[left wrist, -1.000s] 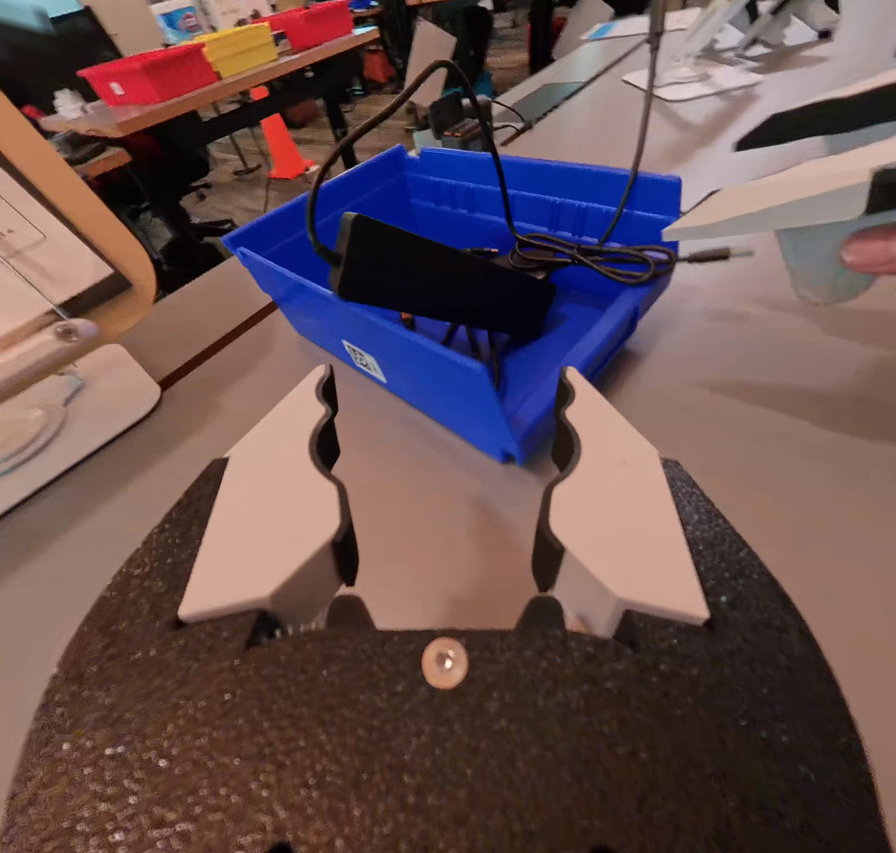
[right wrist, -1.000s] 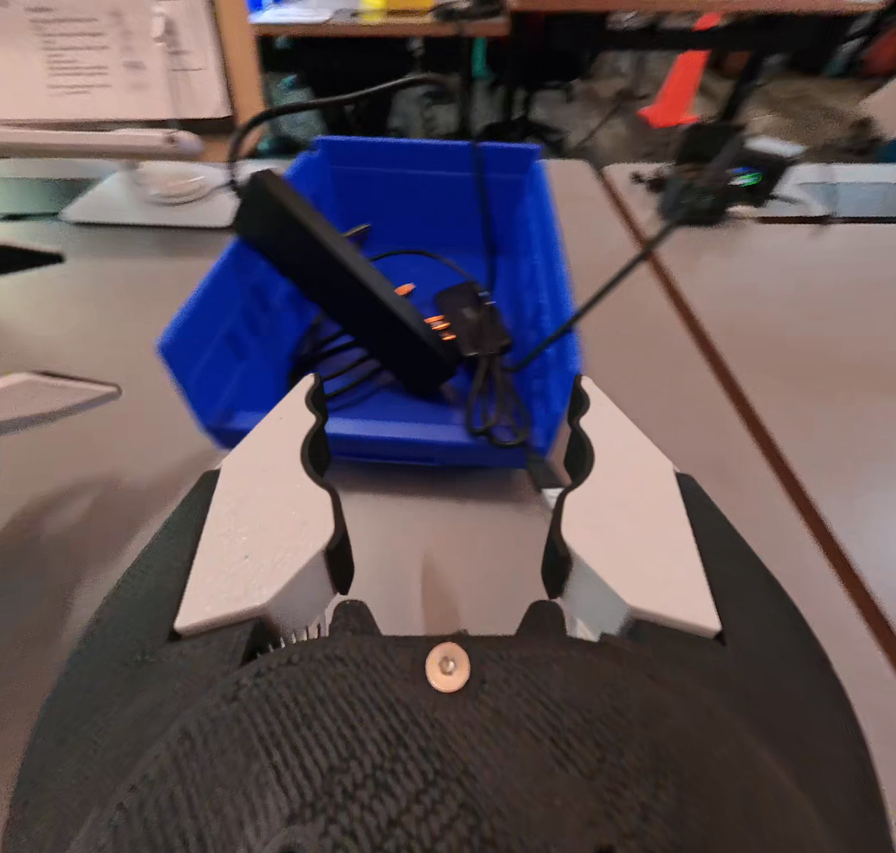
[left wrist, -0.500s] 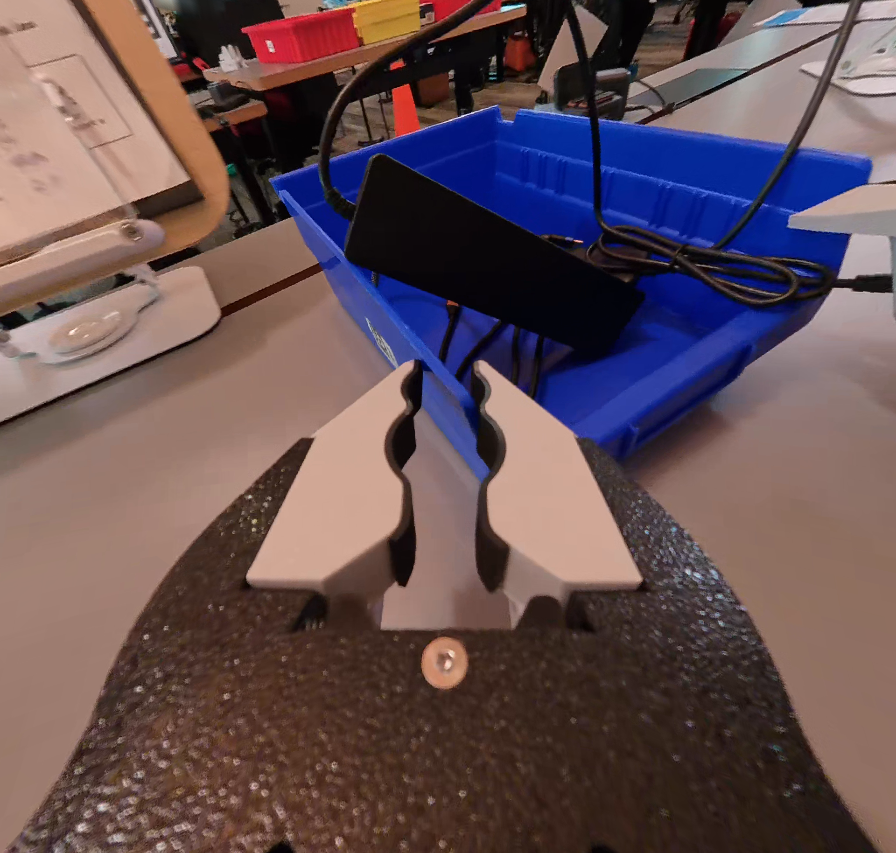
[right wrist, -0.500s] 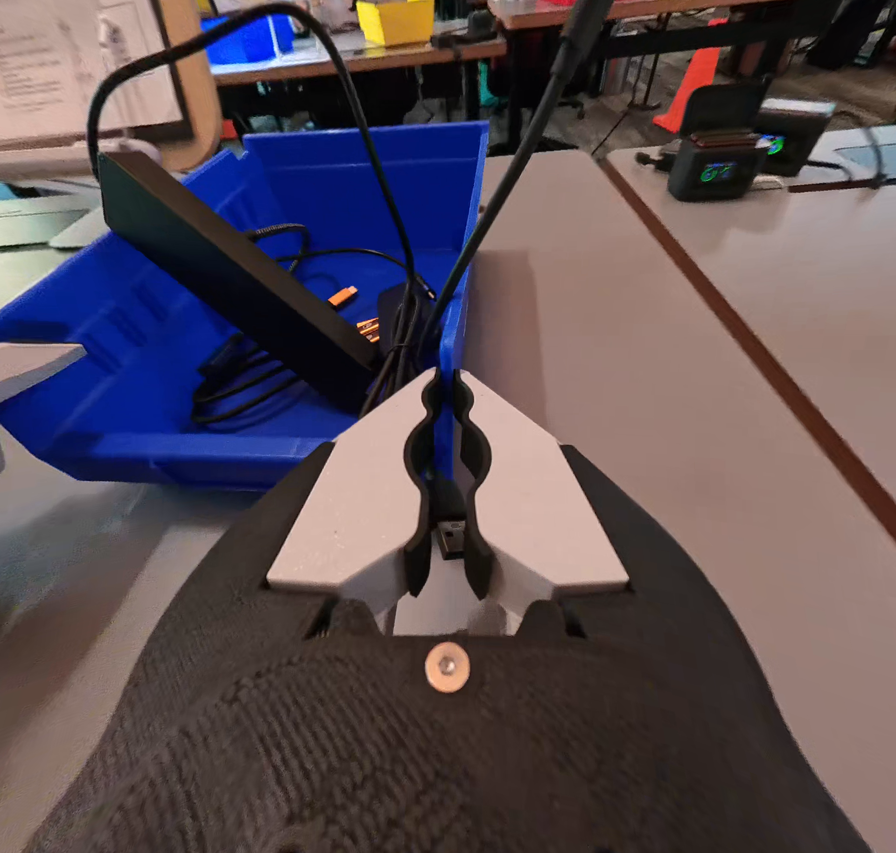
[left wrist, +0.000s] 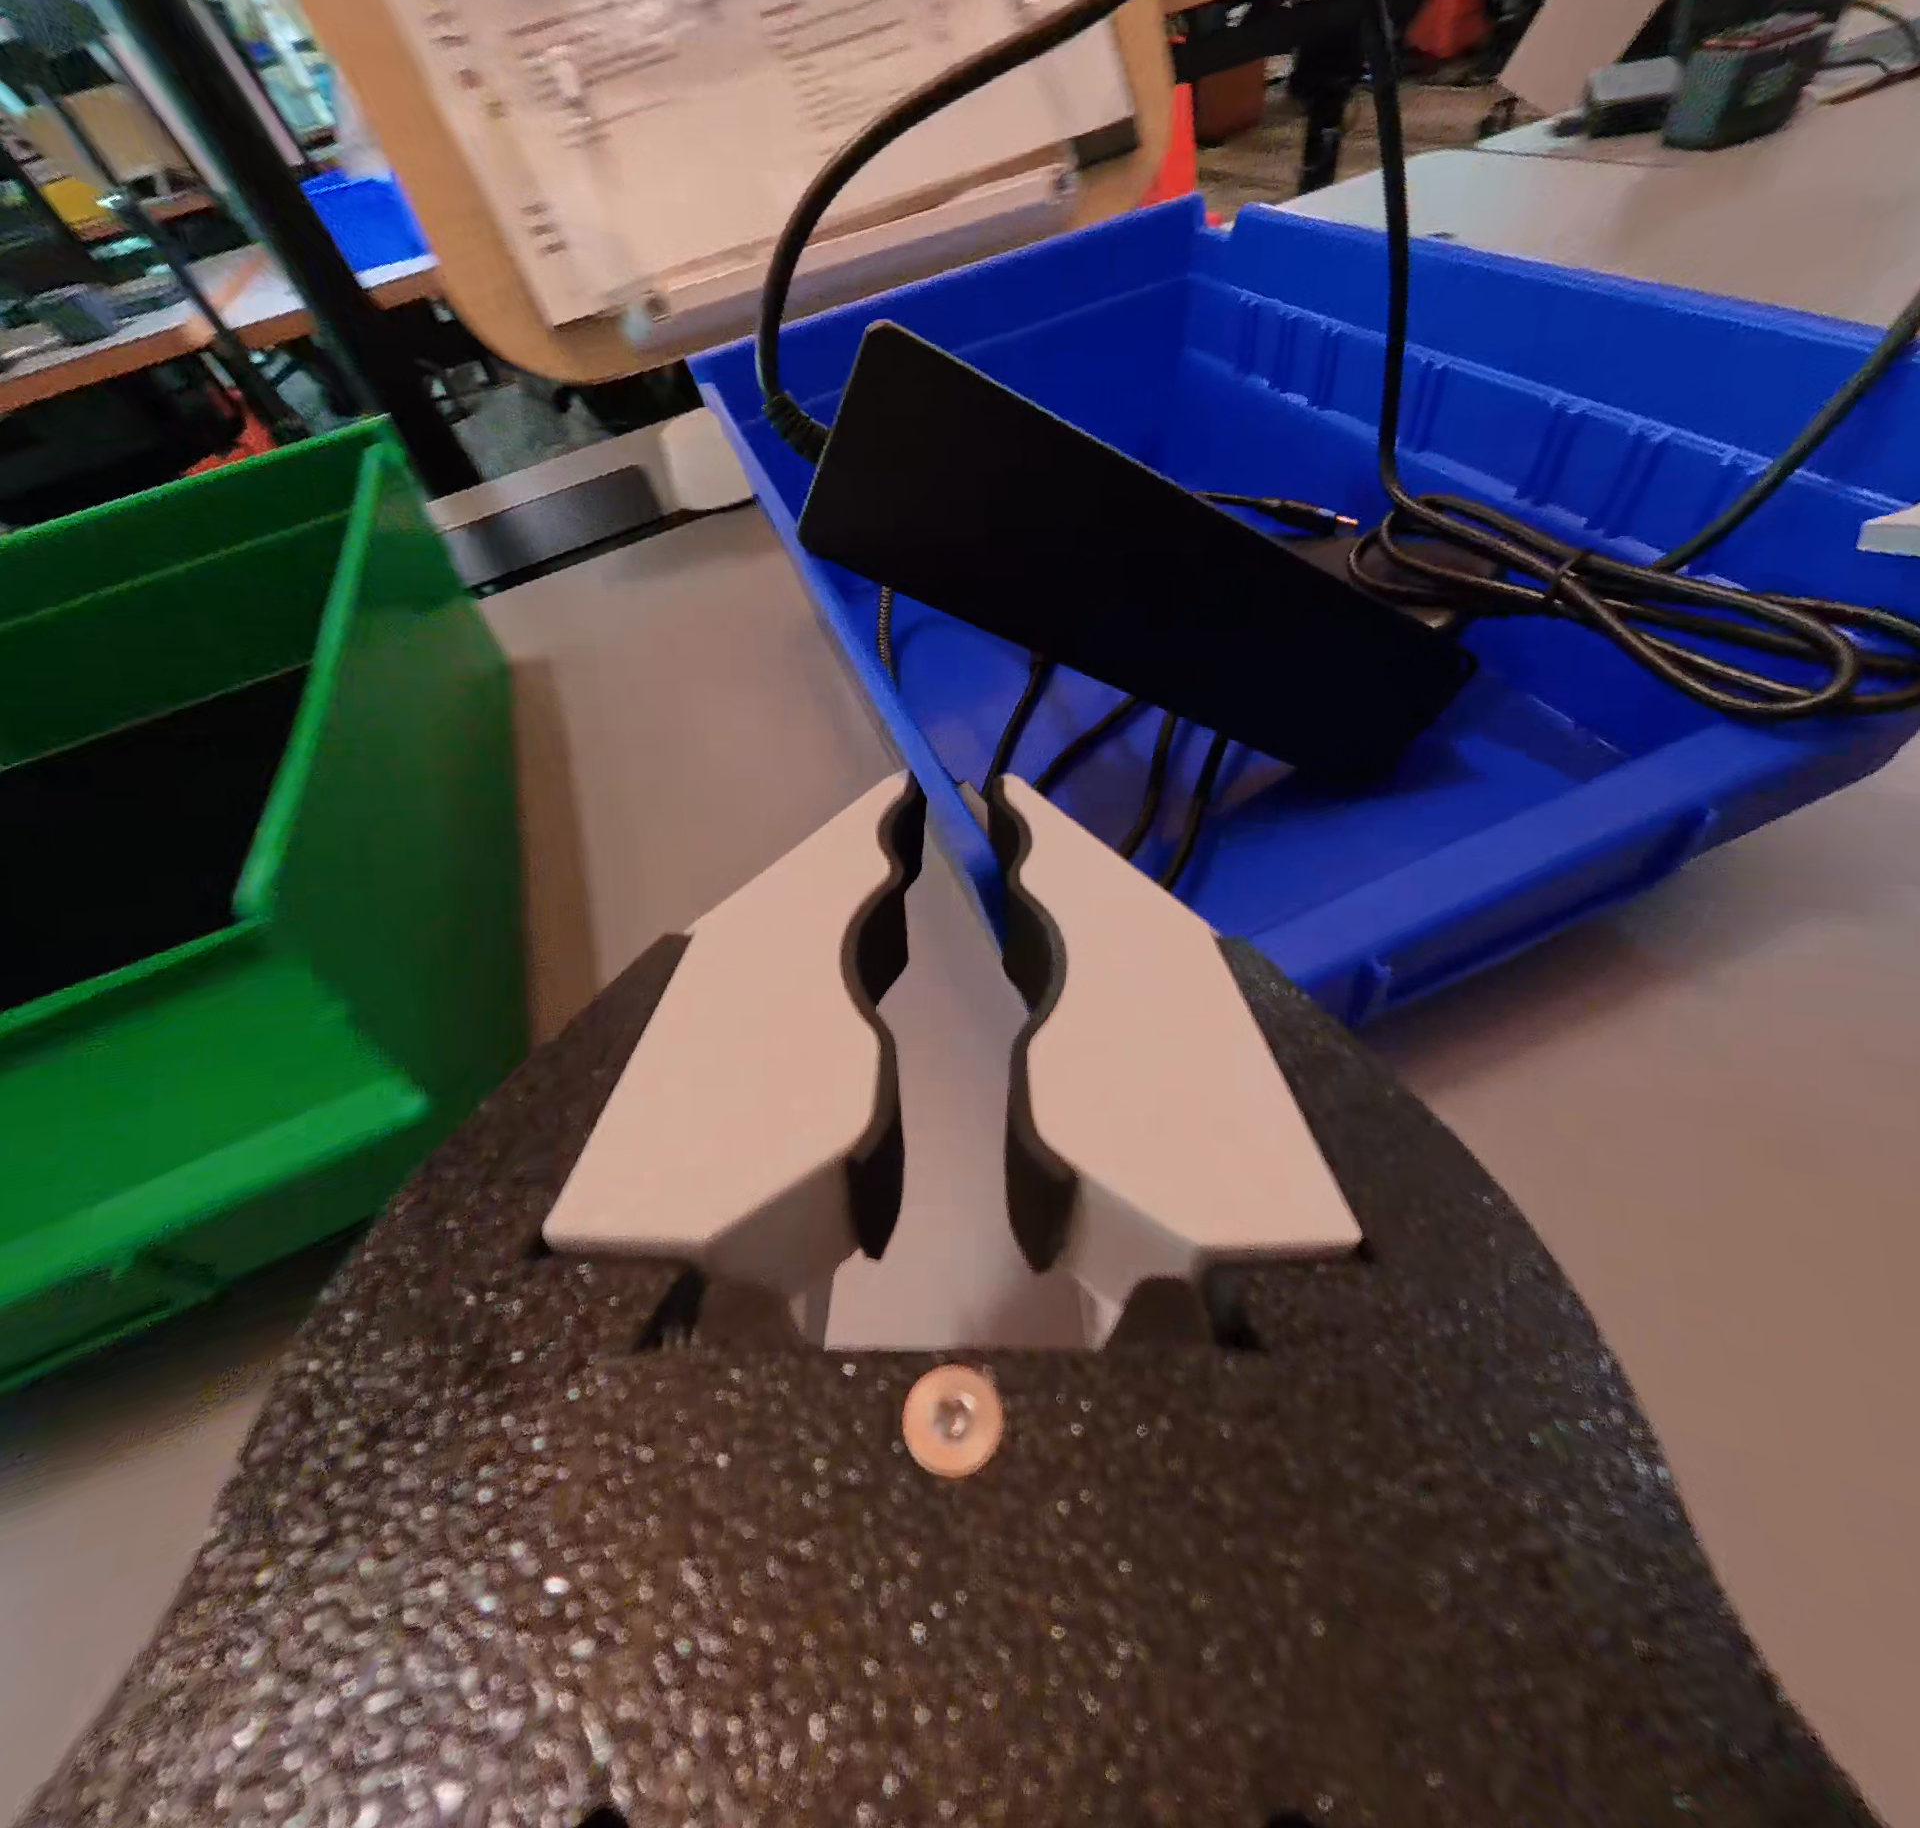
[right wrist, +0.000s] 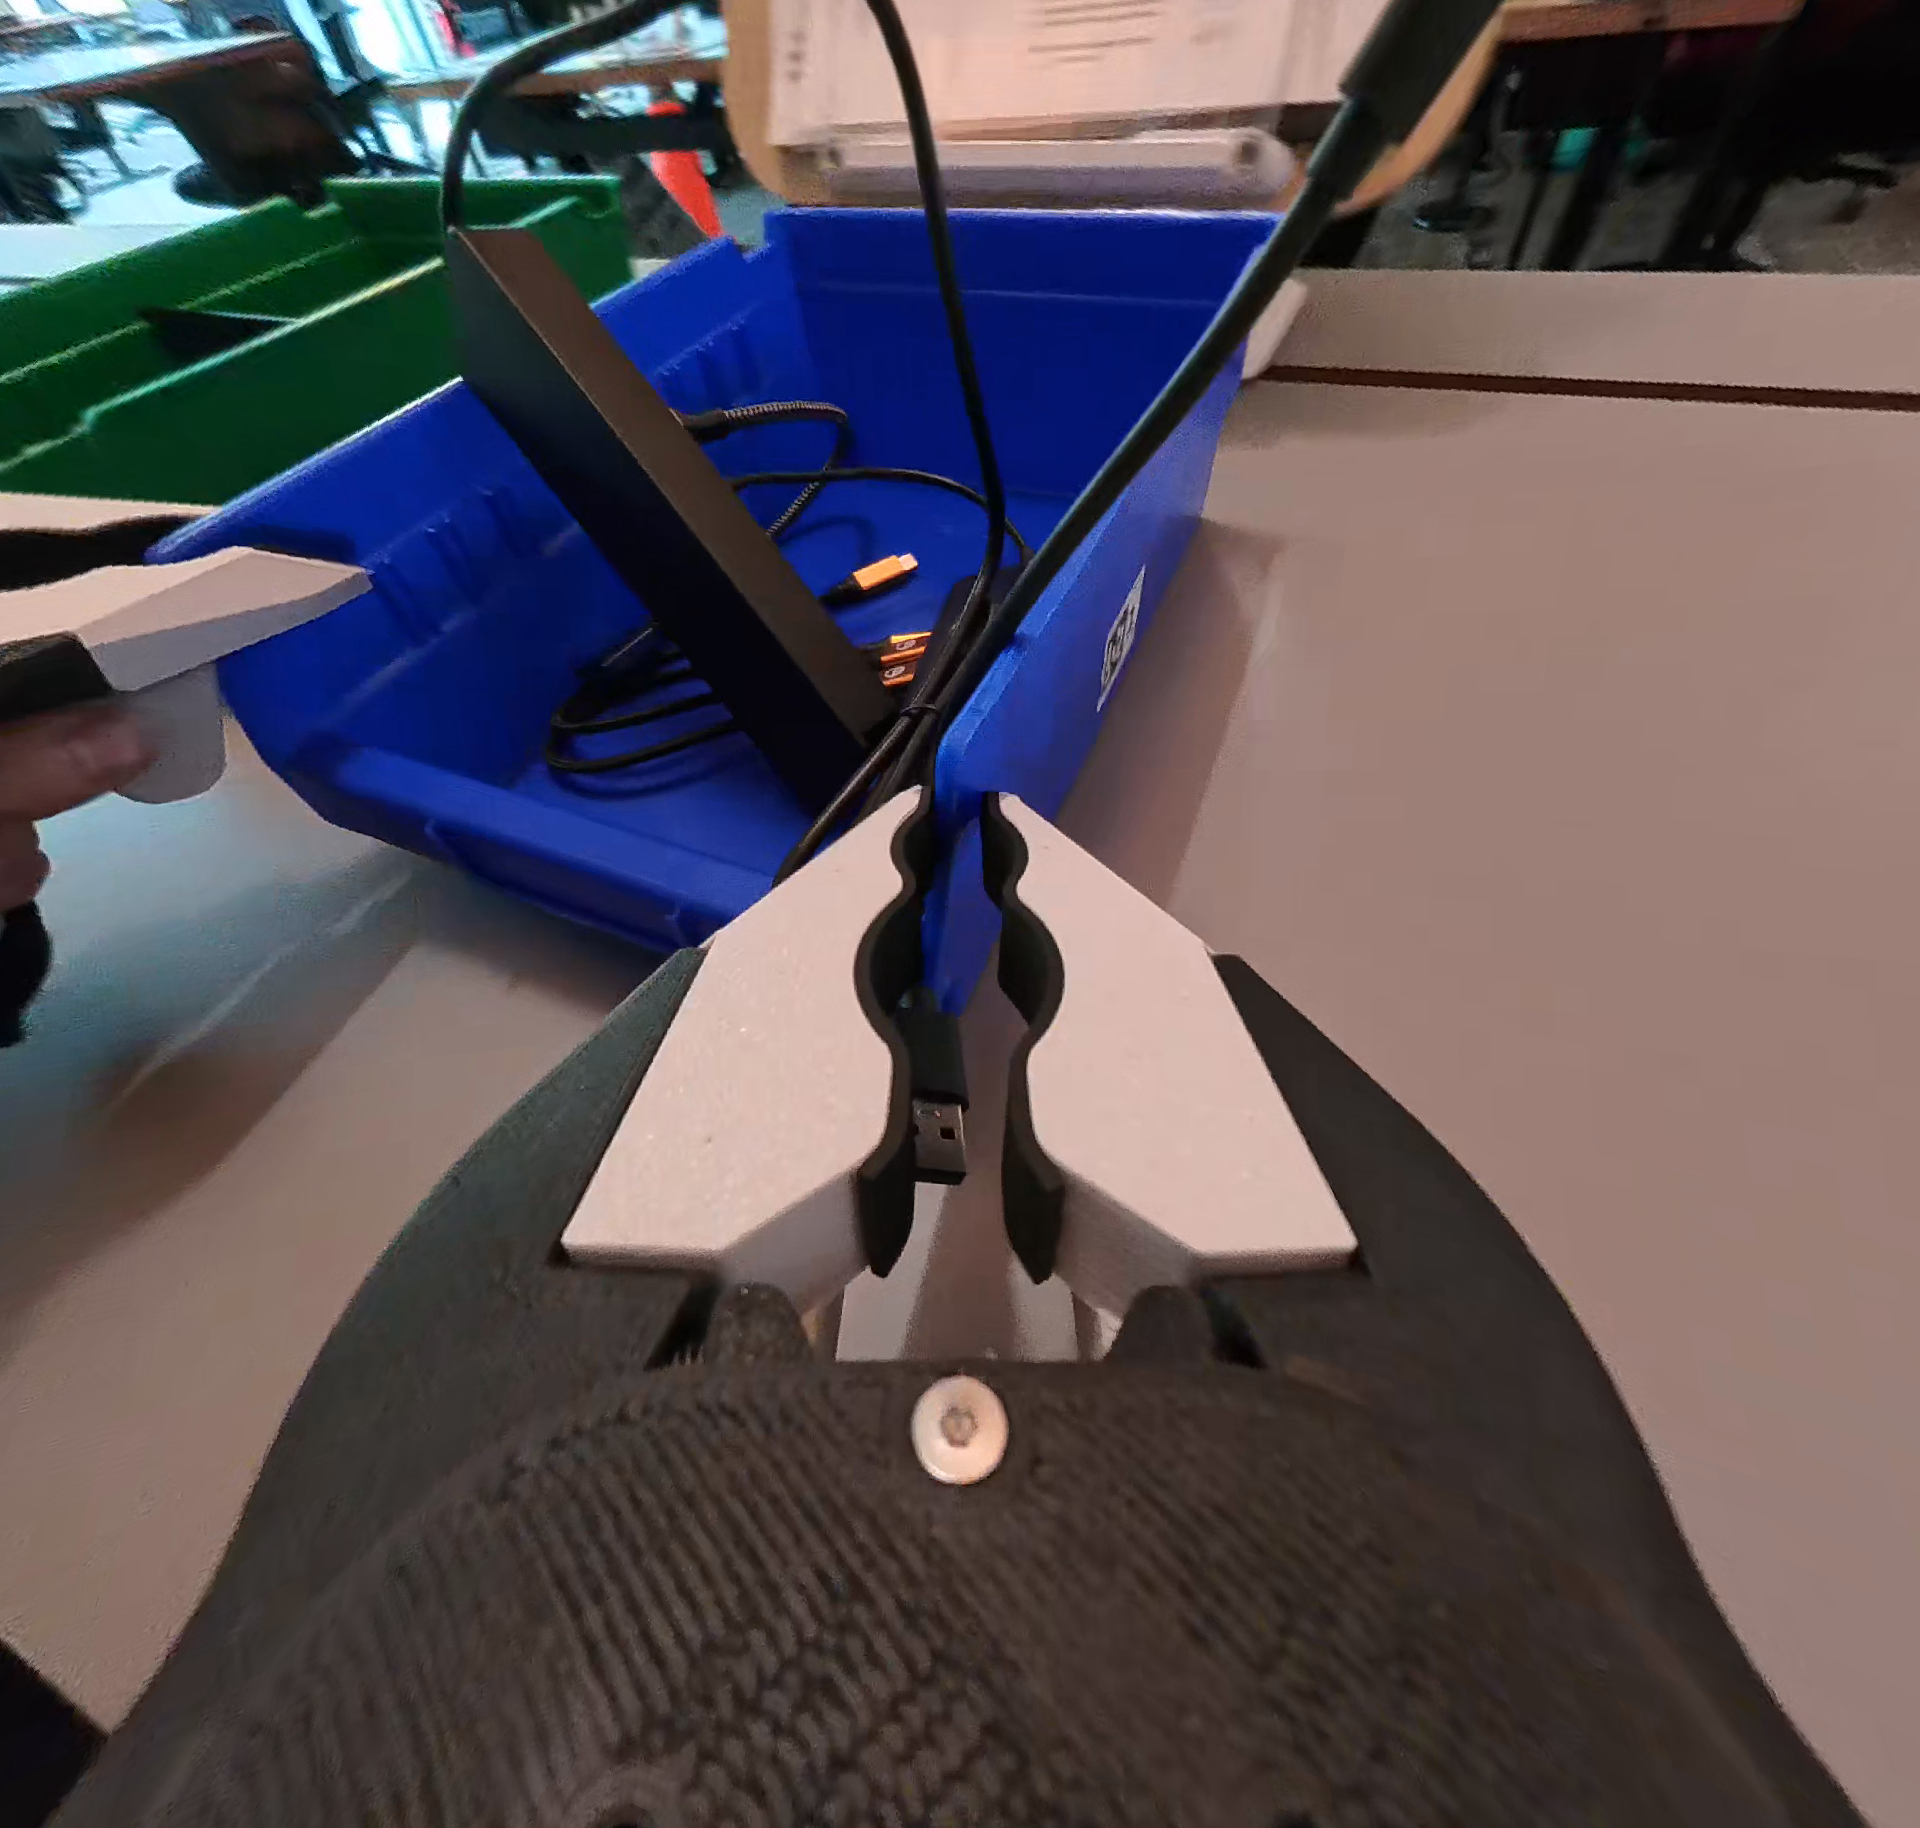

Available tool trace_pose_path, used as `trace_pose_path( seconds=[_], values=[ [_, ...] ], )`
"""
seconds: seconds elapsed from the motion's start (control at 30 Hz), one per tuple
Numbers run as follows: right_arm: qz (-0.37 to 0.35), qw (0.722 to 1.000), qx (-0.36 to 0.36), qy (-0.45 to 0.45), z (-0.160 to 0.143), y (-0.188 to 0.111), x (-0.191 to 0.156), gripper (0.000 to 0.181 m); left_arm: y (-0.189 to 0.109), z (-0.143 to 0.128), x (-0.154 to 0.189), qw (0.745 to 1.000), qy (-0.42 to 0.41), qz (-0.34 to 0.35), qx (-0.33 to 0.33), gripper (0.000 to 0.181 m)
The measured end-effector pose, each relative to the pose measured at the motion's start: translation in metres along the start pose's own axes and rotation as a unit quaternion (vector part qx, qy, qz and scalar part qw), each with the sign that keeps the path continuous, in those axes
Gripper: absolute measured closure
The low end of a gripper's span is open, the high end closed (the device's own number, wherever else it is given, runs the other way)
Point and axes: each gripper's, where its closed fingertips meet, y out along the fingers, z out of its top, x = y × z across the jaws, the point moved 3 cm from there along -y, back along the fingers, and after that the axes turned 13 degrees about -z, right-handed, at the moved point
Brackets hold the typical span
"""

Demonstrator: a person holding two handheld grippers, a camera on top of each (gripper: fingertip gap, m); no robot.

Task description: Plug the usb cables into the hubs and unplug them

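Right wrist view: white sticker on blue bin, unreadable.

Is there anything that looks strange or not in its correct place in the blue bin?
Yes. The black hub stands tilted against the blue bin's wall instead of lying flat. A black USB plug also sits between the right gripper's fingers, beside the bin's wall.

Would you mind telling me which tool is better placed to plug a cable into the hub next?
The right tool: a black USB plug already sits between its fingers, near the hub. The left tool only grips the blue bin's wall, so it suits steadying.
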Motion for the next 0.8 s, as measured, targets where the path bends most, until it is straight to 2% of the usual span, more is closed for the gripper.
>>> trace_pose_path(
  seconds=[0.07,0.13,0.2,0.23,0.3,0.33,0.37,0.43,0.47,0.5,0.57,0.67,0.7,0.73,0.8],
  values=[
    [0.013,1.000,0.004,-0.006,0.002,0.008,-0.023,0.175,-0.010,-0.006,-0.020,1.000,-0.015,0.011,0.003,0.172],
    [0.017,1.000,0.001,-0.016,0.005,0.014,-0.037,0.174,-0.018,-0.008,-0.031,1.000,-0.022,-0.013,-0.002,0.169],
    [0.021,1.000,0.012,-0.016,0.011,0.011,-0.041,0.161,-0.036,0.003,-0.039,0.998,-0.022,-0.040,0.034,0.156],
    [0.016,1.000,0.024,-0.008,0.017,0.006,-0.039,0.154,-0.052,0.012,-0.050,0.997,-0.017,-0.034,0.061,0.156],
    [-0.002,0.998,0.055,0.000,0.027,-0.007,-0.031,0.145,-0.089,0.026,-0.094,0.993,-0.032,0.029,0.110,0.157],
    [-0.009,0.997,0.074,0.001,0.031,-0.013,-0.030,0.140,-0.107,0.025,-0.124,0.990,-0.051,0.072,0.109,0.155],
    [-0.014,0.996,0.085,0.000,0.034,-0.017,-0.030,0.133,-0.125,0.018,-0.158,0.984,-0.072,0.127,0.098,0.146],
    [-0.002,0.996,0.087,-0.019,0.035,-0.022,-0.043,0.122,-0.151,-0.006,-0.221,0.966,-0.102,0.225,0.072,0.115],
    [0.007,0.996,0.083,-0.034,0.035,-0.022,-0.052,0.115,-0.157,-0.020,-0.245,0.959,-0.116,0.252,0.058,0.109],
    [0.015,0.996,0.079,-0.050,0.034,-0.021,-0.061,0.108,-0.155,-0.033,-0.262,0.959,-0.127,0.250,0.049,0.111],
    [0.030,0.994,0.076,-0.071,0.034,-0.020,-0.078,0.103,-0.138,-0.053,-0.281,0.968,-0.144,0.202,0.031,0.114],
    [0.063,0.993,0.077,-0.068,0.034,-0.019,-0.099,0.100,-0.110,-0.080,-0.294,0.975,-0.159,0.154,-0.023,0.115],
    [0.071,0.992,0.076,-0.065,0.035,-0.019,-0.104,0.100,-0.102,-0.081,-0.292,0.977,-0.172,0.126,-0.026,0.109],
    [0.076,0.992,0.076,-0.063,0.036,-0.018,-0.107,0.099,-0.098,-0.080,-0.291,0.976,-0.182,0.116,-0.018,0.121],
    [0.084,0.991,0.079,-0.062,0.040,-0.016,-0.114,0.098,-0.098,-0.080,-0.294,0.978,-0.163,0.130,-0.022,0.169]
  ],
)
